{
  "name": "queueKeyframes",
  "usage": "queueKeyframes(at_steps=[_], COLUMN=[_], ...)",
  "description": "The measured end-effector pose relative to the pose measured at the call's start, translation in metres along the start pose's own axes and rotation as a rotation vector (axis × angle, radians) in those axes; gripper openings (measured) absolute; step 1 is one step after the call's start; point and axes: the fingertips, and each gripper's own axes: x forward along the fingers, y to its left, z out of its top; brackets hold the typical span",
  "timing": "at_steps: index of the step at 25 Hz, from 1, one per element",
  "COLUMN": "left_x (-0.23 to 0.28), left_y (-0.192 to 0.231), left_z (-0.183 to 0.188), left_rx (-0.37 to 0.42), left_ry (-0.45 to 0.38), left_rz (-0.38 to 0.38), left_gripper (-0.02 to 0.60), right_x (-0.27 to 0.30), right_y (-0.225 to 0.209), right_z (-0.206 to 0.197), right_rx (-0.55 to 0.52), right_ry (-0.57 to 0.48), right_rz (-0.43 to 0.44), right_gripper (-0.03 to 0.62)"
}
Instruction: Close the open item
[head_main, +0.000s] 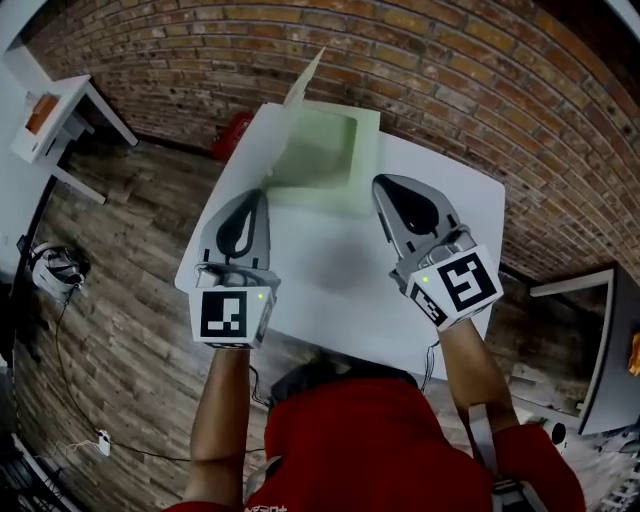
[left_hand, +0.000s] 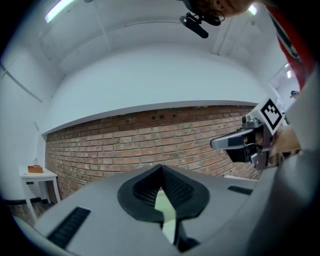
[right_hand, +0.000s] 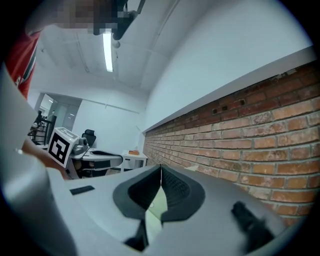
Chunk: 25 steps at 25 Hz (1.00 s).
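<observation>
A pale green box (head_main: 320, 150) stands open at the far side of the white table (head_main: 330, 290), its thin lid (head_main: 305, 75) raised at the back left. My left gripper (head_main: 262, 192) hovers near the box's front left corner, jaws shut and empty. My right gripper (head_main: 378, 182) is level with the box's front right corner, also shut with nothing held. In the left gripper view the closed jaws (left_hand: 161, 167) point at the brick wall, with the right gripper (left_hand: 250, 142) off to the side. The right gripper view shows its closed jaws (right_hand: 160, 167) and the left gripper (right_hand: 80, 155).
A brick wall (head_main: 450, 90) runs behind the table. A small white side table (head_main: 55, 115) stands at the far left, and a red object (head_main: 232, 135) sits behind the table's left corner. A headset (head_main: 50, 268) and a cable (head_main: 100, 437) lie on the wooden floor. Grey furniture (head_main: 600, 350) stands at the right.
</observation>
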Motion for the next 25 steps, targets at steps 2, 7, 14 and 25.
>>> queueKeyframes(at_steps=[2,7,14,25], left_x=[0.008,0.028,0.053,0.077], left_y=[0.006,0.016,0.016,0.008], left_z=[-0.005,-0.02,-0.033,-0.056], left_rx=[0.008,0.042,0.074,0.11], left_ry=[0.008,0.03,0.068,0.141], left_rz=[-0.016,-0.072,-0.11,-0.09], left_gripper=[0.012,0.014,0.014,0.116], right_x=[0.009,0.028,0.043,0.048], right_y=[-0.003,-0.012,-0.033,-0.075], right_z=[-0.006,-0.024,-0.039,-0.084], right_rx=[0.001,0.008,0.019,0.118], right_ry=[0.017,0.069,0.123,0.208], right_rz=[-0.021,-0.077,-0.115,-0.123], right_gripper=[0.032,0.032,0.032,0.035])
